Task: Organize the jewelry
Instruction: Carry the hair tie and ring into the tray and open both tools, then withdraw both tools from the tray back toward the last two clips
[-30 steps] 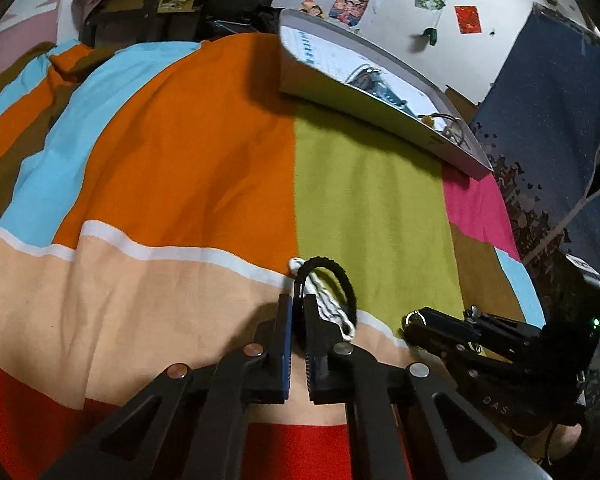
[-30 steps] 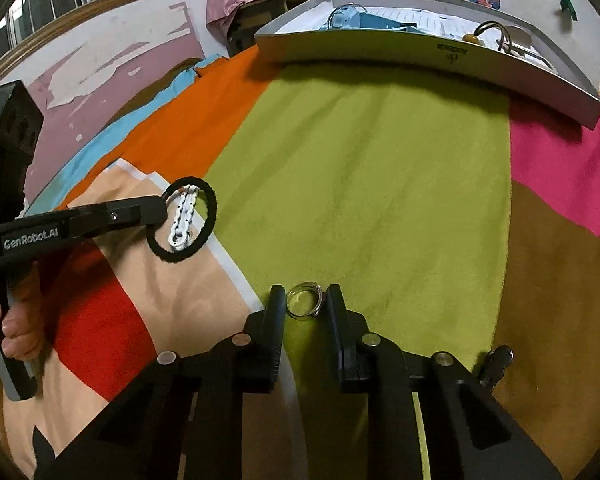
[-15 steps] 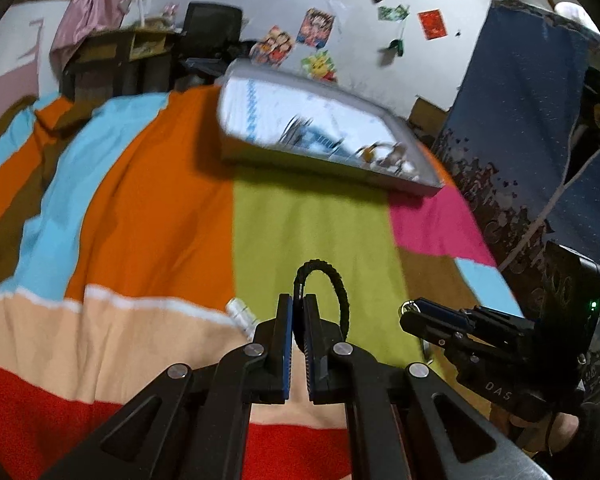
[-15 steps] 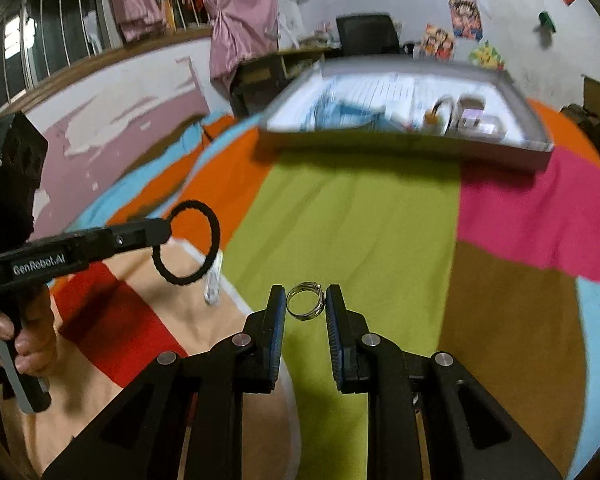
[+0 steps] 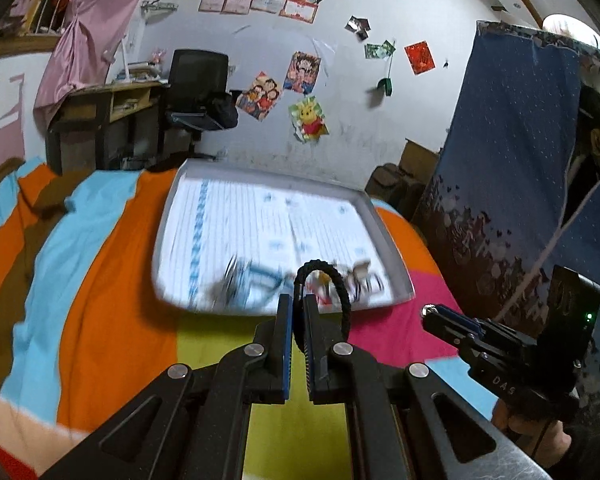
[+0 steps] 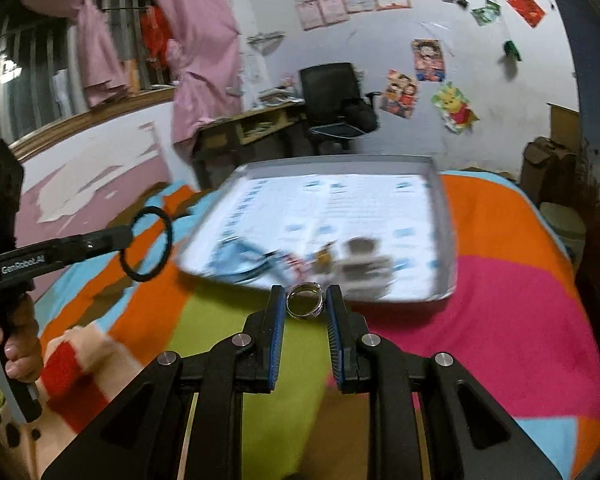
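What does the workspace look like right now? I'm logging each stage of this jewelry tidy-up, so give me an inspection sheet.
Surface: bed with colour-block blanket.
Job's things: black braided bracelet in left gripper; silver ring in right gripper; grey tray ahead, paper-lined.
Clutter: blurred small items at the tray's near edge, not identifiable.
Grippers: both held above the blanket, jaws shut on their items.
Cables: nothing seen.
Surroundings: office chair, wooden desk, pink curtain, posters on white wall, blue hanging cloth.
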A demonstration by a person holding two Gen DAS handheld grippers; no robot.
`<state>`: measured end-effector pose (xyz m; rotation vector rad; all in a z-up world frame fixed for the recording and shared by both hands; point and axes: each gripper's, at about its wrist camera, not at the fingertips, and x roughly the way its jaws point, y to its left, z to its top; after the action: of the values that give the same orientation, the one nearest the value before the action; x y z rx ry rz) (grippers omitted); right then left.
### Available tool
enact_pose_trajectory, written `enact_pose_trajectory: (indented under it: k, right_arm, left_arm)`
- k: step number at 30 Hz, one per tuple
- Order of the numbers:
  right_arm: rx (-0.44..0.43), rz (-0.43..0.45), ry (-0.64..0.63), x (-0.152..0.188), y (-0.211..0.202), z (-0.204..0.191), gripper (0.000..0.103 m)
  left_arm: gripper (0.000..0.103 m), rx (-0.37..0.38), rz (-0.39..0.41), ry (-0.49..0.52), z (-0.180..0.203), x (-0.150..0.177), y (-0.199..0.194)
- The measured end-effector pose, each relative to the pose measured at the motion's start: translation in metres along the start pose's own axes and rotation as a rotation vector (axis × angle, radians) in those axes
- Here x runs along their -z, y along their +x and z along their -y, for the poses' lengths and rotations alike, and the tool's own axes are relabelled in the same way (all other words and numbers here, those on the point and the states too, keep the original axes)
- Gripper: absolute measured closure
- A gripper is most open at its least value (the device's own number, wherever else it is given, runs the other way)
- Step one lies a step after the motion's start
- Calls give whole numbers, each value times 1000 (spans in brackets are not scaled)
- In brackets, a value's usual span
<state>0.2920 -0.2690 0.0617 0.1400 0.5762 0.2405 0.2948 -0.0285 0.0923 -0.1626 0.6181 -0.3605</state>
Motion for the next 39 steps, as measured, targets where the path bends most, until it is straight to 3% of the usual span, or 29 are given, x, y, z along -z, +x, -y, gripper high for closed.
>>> enact_pose_trajectory:
  k: [5, 12, 18, 23, 24, 27, 30, 33, 35, 39]
  right_arm:
    - [63, -49, -26, -18, 44, 36, 85]
    - [98, -68, -34, -21, 90, 57, 85]
    - [116, -78, -73, -17, 103, 55, 85]
    - [129, -83, -93, -16, 100, 51, 84]
    - [136, -82, -89, -16, 98, 51, 82]
    - [142, -68, -63, -18, 89, 54, 64]
    - [153, -46, -46, -18, 75, 55, 63]
    - [153, -6, -25, -19, 55, 54, 63]
    - [152, 27, -22, -18, 38, 51, 57]
    - [140, 100, -13, -12, -3, 39, 42]
  left_arm:
    - [98, 7, -21, 10, 9, -8, 52]
    - [98, 4, -73, -31, 3, -10, 126]
    - [98, 13, -85, -35, 3, -4, 156]
    - [97, 23, -77, 23, 16, 3, 161]
    - [97, 18, -85, 29, 19, 4, 162]
    - [96, -4, -95, 39, 22, 5, 159]
    - [86, -18, -86, 39, 25, 4, 150]
    - [66, -17, -44, 23, 26, 6, 131]
    - [41, -20, -7, 10, 29, 8, 115]
    - [28, -11, 83, -17, 36, 18, 71]
